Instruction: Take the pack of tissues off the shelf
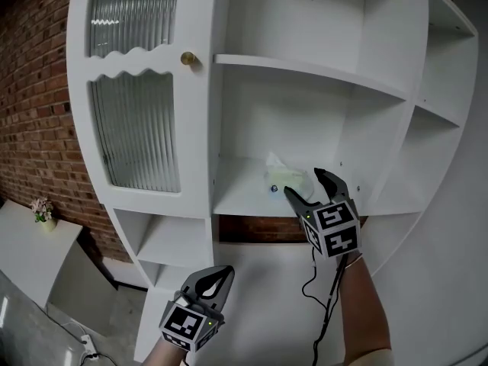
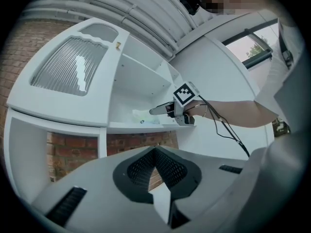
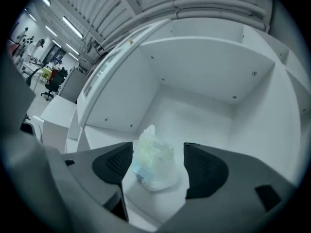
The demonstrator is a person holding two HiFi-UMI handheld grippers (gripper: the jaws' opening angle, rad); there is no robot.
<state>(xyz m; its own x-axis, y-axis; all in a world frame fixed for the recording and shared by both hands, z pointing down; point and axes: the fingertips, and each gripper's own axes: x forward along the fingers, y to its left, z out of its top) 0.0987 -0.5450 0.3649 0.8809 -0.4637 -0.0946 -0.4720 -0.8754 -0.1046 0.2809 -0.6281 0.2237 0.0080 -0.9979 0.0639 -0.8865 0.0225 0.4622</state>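
Note:
The pack of tissues [image 1: 284,177] is a crumpled pale green and clear packet lying on the white middle shelf [image 1: 244,198] of the cabinet. My right gripper [image 1: 304,181] reaches into that shelf and stands open. In the right gripper view the pack of tissues [image 3: 154,165] sits between the two dark pads [image 3: 112,163], close to the left one, and neither pad presses on it. My left gripper [image 1: 221,274] hangs low in front of the cabinet, shut and empty. In the left gripper view the right gripper [image 2: 158,110] points at the pack of tissues [image 2: 145,116].
A ribbed-glass door [image 1: 137,128] with a brass knob [image 1: 188,58] stands left of the shelf. More white shelves lie above, below and to the right. A brick wall [image 1: 30,113] and a small potted plant [image 1: 43,210] are at far left. A black cable [image 1: 329,292] hangs from the right gripper.

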